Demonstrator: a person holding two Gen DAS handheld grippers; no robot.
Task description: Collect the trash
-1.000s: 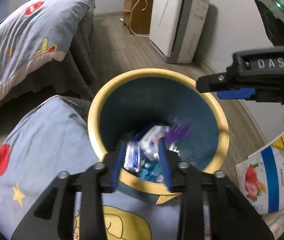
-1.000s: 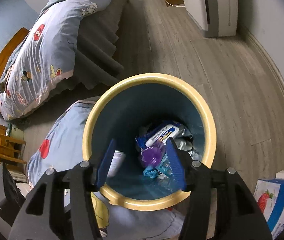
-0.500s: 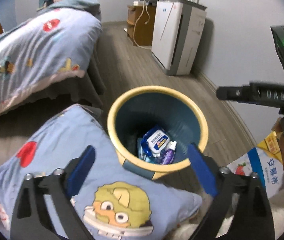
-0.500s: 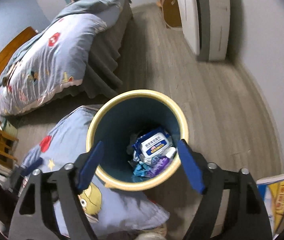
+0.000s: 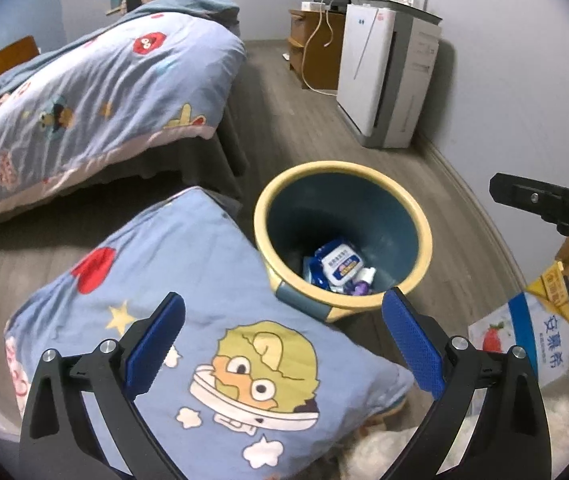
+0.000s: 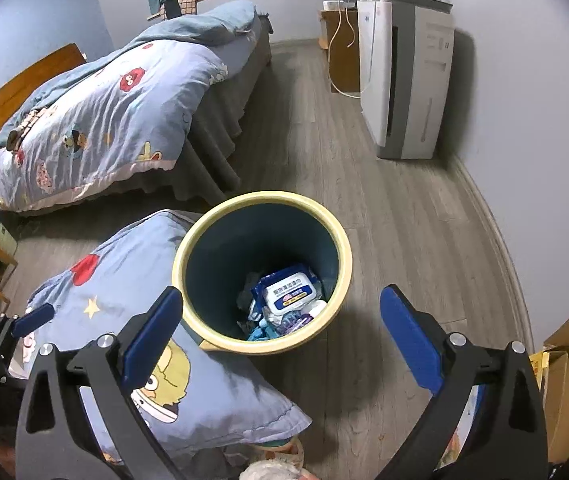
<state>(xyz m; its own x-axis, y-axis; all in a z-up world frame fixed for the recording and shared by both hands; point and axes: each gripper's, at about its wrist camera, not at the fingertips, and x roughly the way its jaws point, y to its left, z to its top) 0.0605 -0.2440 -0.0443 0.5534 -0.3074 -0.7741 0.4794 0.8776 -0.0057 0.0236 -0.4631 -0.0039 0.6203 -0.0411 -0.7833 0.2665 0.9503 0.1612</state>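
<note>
— Both grippers had pulled up and back from the bin since a second earlier, hadn't they?

— Yes. Then they hung right over its mouth with the jaws half closed; at this moment the left gripper (image 5: 282,342) and the right gripper (image 6: 280,334) stood higher, and their jaws had just been opening until they gaped wide, with nothing between the blue pads.

— So where was the trash?

— Down in the bin (image 6: 262,274). A wipes packet (image 6: 290,292) lay on top of the pile, and a purple bottle (image 5: 360,289) sat beside it. Nearest the cameras, a cartoon pillow (image 5: 204,320) lay pressed against the bin's side.

— And farther off?

— A bed (image 6: 96,128) with a patterned quilt, then a white air purifier (image 5: 386,76) against the wall.

— Which step was that, would you say?

— The drop looked finished; I'd judge both hands free for the next piece.

— What would that call for?

— Finding more litter. A milk carton (image 5: 532,344) stood near on the right, though whether it counted as rubbish I couldn't tell.
</note>
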